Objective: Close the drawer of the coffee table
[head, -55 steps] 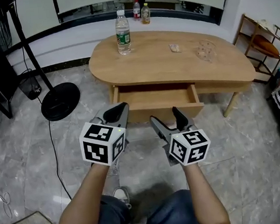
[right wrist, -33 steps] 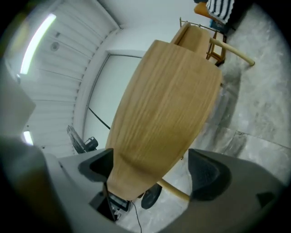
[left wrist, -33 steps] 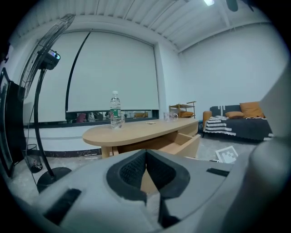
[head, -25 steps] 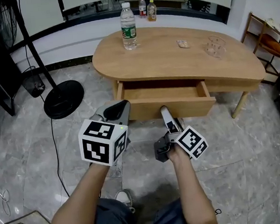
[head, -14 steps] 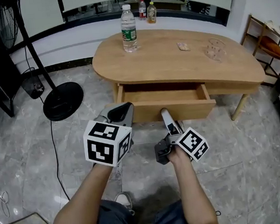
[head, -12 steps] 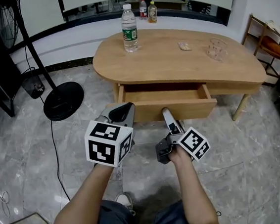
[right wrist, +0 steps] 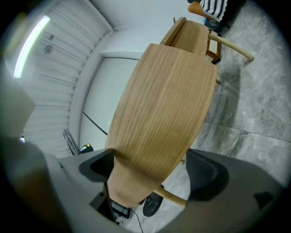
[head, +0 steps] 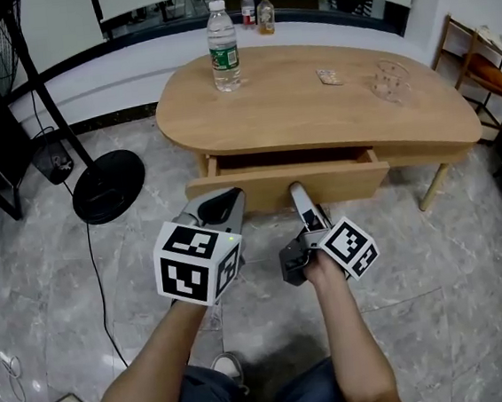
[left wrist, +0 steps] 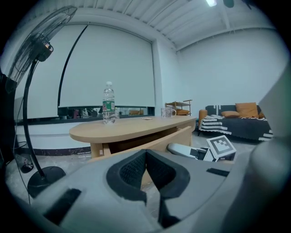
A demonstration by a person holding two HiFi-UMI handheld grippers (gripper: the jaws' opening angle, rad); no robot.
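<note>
The oval wooden coffee table (head: 313, 109) has its drawer (head: 347, 181) pulled out a little, with a narrow strip of its inside showing. My right gripper (head: 302, 201) is turned on its side, open, with its tips against the drawer front. In the right gripper view the wooden drawer front (right wrist: 163, 118) fills the space between the spread jaws of that gripper (right wrist: 152, 170). My left gripper (head: 219, 210) hangs shut just before the drawer's left end, holding nothing. In the left gripper view, the left gripper's (left wrist: 145, 157) pads meet and the drawer front (left wrist: 159, 143) lies beyond.
A water bottle (head: 221, 34), a small packet (head: 330, 77) and a clear glass (head: 388, 83) stand on the tabletop. A standing fan's round base (head: 107, 173) sits on the marble floor at left. A wooden rack (head: 477, 65) stands at right.
The right gripper rolled onto its side and came up to the drawer front. The drawer has slid inward, so less of its inside shows. The left gripper moved slightly forward.
</note>
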